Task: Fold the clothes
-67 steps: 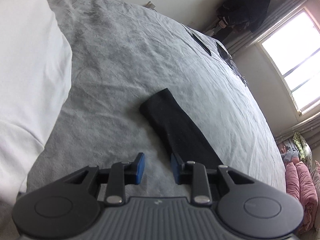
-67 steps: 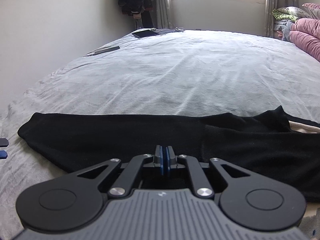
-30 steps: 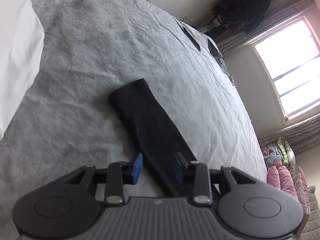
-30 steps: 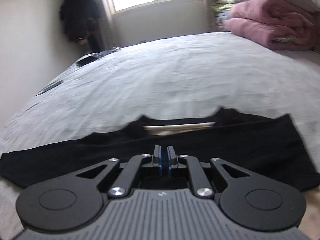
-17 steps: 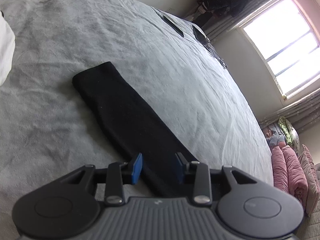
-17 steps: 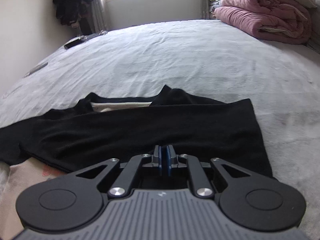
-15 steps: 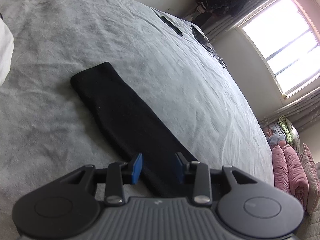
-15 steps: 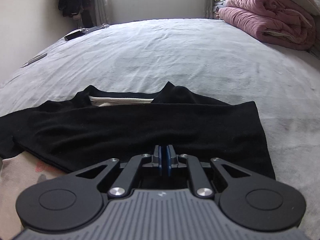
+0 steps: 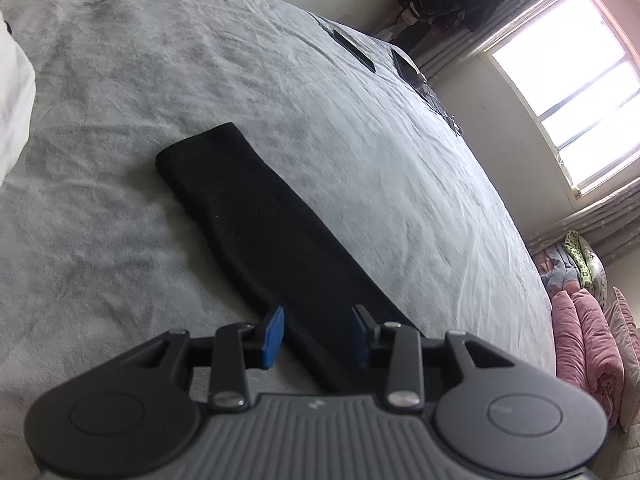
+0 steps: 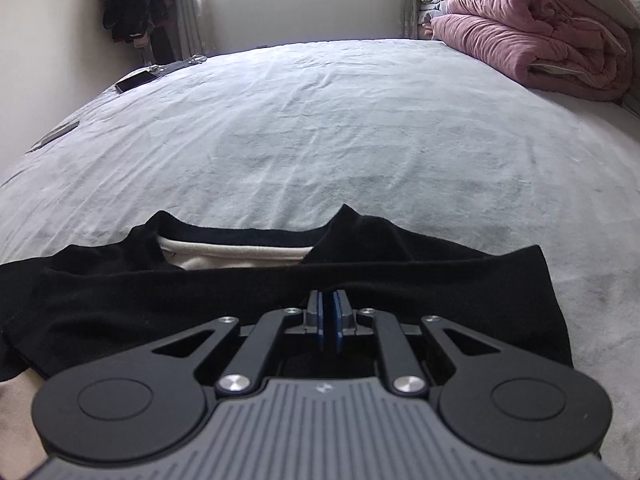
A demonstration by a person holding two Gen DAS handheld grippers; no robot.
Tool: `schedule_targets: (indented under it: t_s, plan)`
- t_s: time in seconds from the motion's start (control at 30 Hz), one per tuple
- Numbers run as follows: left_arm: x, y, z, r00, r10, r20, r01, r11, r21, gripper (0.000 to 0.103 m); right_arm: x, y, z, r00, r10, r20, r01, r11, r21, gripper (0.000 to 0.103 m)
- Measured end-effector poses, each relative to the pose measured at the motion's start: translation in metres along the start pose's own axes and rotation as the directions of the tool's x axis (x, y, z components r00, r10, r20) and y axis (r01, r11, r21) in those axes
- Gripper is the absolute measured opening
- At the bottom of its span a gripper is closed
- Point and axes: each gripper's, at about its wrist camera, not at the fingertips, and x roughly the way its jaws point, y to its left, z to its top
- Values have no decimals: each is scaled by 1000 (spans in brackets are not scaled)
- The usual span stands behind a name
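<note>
A black long-sleeved shirt [image 10: 240, 296] lies flat on the grey bed [image 10: 320, 140], its collar [image 10: 236, 254] showing a white inner layer. My right gripper [image 10: 328, 316] hovers low over the shirt's body, just below the collar. Its jaws are opening from a thin slit, and I see no cloth between the pads. In the left wrist view one black sleeve [image 9: 256, 224] stretches away across the bed [image 9: 120, 240]. My left gripper [image 9: 316, 332] stands open above the sleeve's near part, one blue pad over each of its edges, neither pressing.
A rolled pink quilt [image 10: 532, 48] lies at the bed's far right. Dark flat devices [image 10: 136, 80] rest along the far left edge, also seen in the left wrist view as devices [image 9: 354, 50]. A white pillow [image 9: 14, 100] sits at left. Dark clothes [image 10: 132, 0] hang in the corner.
The right gripper has swept rightward along the shirt, from the left sleeve to the body under the collar. The left gripper has shifted along the sleeve, from its near edge to straddling it.
</note>
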Motion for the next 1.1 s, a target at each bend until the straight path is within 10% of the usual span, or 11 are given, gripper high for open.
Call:
schedule_targets:
  t_s: [0.23, 0.7, 1.1]
  plan:
    - [-3, 9, 6, 1000, 6, 9, -6, 1000, -13, 38, 8, 25, 8, 998, -47, 30, 47, 999, 2, 13]
    - [-18, 54, 32, 990, 54, 131, -40, 993, -108, 50, -65, 122, -43, 962, 266, 65, -268, 963, 31, 13]
    - [19, 81, 37, 981, -37, 191, 72, 981, -181, 49, -83, 126, -59, 954, 299, 28, -300, 953, 39, 13]
